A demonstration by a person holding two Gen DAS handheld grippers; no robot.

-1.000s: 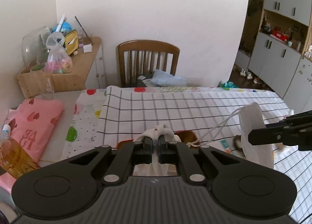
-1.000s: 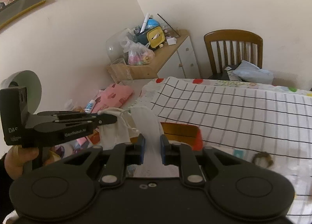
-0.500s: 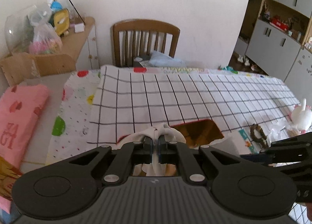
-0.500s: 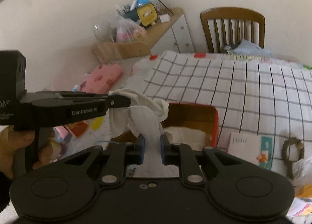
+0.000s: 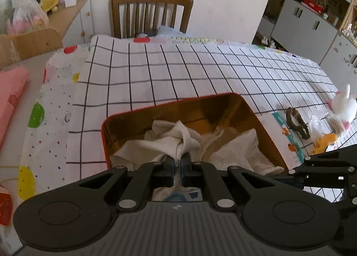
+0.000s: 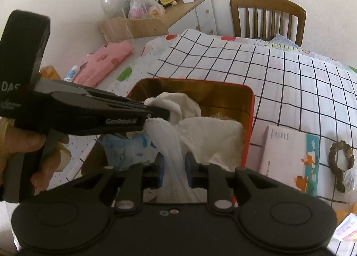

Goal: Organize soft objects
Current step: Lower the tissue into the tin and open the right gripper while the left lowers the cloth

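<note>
White cloth (image 5: 178, 137) is held bunched above the red-rimmed tin (image 5: 116, 122), which sits on the checked tablecloth (image 5: 156, 73) and already holds other pale fabrics; the hold over the open tin is judged to be for lowering the cloth in among them. The left gripper (image 5: 177, 162) is seen nearly closed, its blue-padded fingers pinching a twisted fold of the cloth just inside the tin's near edge. From that pinch a thin sheer strip of the same cloth is stretched down and passes between the fingers of the right gripper (image 6: 174, 170). Those fingers stand a moderate way apart, with a gap visible on either side of the strip, so the strip is judged to be loosely straddled, not clamped. A booklet (image 6: 287, 157) and a woven ring (image 6: 340, 160) lie beside the tin on the tablecloth, apart from it.
</note>
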